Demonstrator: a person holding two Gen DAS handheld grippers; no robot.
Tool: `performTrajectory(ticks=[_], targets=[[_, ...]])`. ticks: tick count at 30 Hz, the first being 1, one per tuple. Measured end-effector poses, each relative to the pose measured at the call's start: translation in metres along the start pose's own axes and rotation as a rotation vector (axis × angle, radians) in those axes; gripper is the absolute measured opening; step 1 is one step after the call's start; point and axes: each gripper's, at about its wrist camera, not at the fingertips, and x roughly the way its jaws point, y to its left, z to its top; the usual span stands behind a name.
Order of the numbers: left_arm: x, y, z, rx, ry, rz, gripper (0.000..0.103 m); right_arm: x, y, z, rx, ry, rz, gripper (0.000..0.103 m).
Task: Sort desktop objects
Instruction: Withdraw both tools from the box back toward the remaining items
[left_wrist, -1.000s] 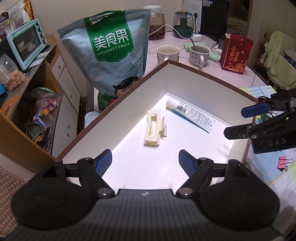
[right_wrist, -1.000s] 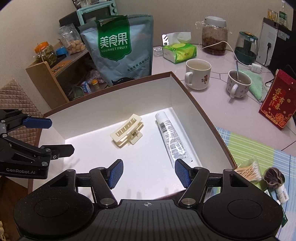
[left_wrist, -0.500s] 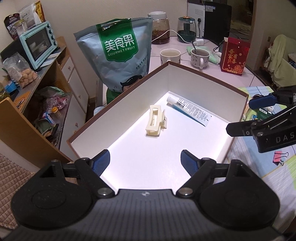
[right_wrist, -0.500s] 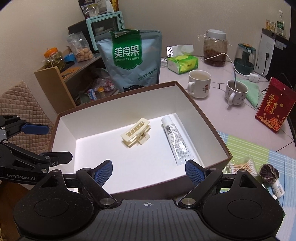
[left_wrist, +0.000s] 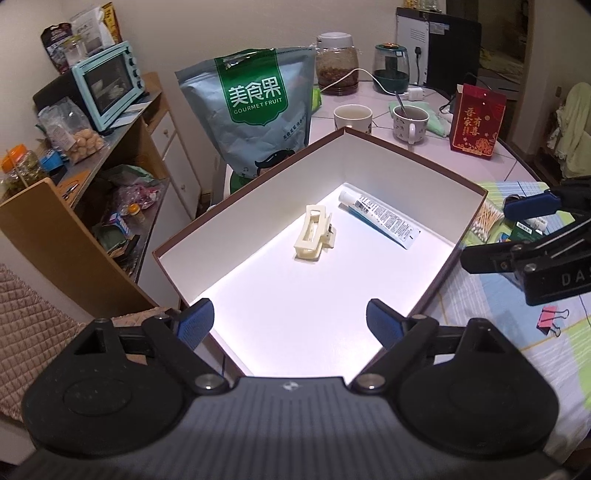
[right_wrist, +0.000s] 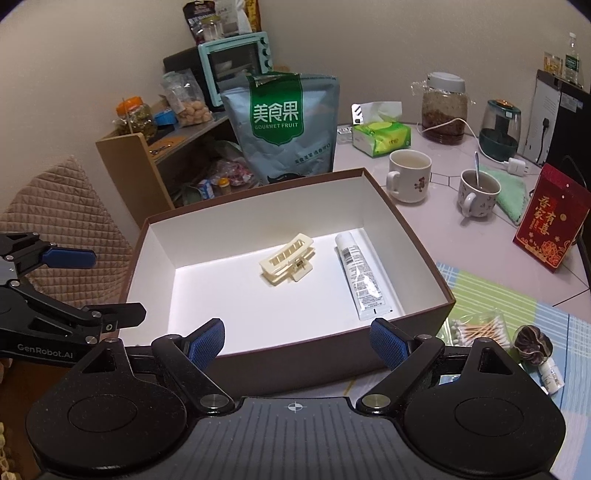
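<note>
Right wrist view: both tongs (right_wrist: 297, 341) (left_wrist: 290, 323) are hanging apart, empty, over a box (right_wrist: 413, 240) sitting on the cluttered bench (right_wrist: 461, 236); shelves (right_wrist: 155, 147) far left.

Cream hair clip (left_wrist: 314, 236), brown-rimmed white box (left_wrist: 406, 147)

The left gripper (left_wrist: 290, 320) is showing a matte black, ribbed body with a small crosshair mark at its centre. Two round black housings are sitting on either side, each linked by a black arm with a silver screw. Its fingers (left_wrist: 195, 322) are wearing blue textured pads. The right gripper (right_wrist: 297, 340) is showing the same build: black ribbed body, crosshair mark, silver screws, blue dotted pads. White lettering "GenRobot.AI" is showing on one side plate and "DAS" on the other.
</note>
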Motion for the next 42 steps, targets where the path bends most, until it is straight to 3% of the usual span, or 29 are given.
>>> performTrajectory(ticks=[10, 21, 34, 42], targets=[[-0.019, -0.032, -0.002, -0.042, -0.010, 0.039, 0.088, -0.032, -0.026, -0.006, -0.025, -0.029, 0.045, 0.088], [-0.034, -0.080, -0.003, -0.062, -0.038, 0.046, 0.089, -0.072, -0.081, -0.029, 0.001, -0.049, 0.050, 0.088], [-0.033, -0.139, -0.019, -0.060, -0.044, -0.040, 0.089, -0.114, -0.138, -0.078, 0.068, -0.040, 0.045, 0.088], [-0.018, -0.176, -0.030, -0.006, -0.034, -0.131, 0.089, -0.127, -0.178, -0.112, 0.139, 0.008, -0.011, 0.088]])
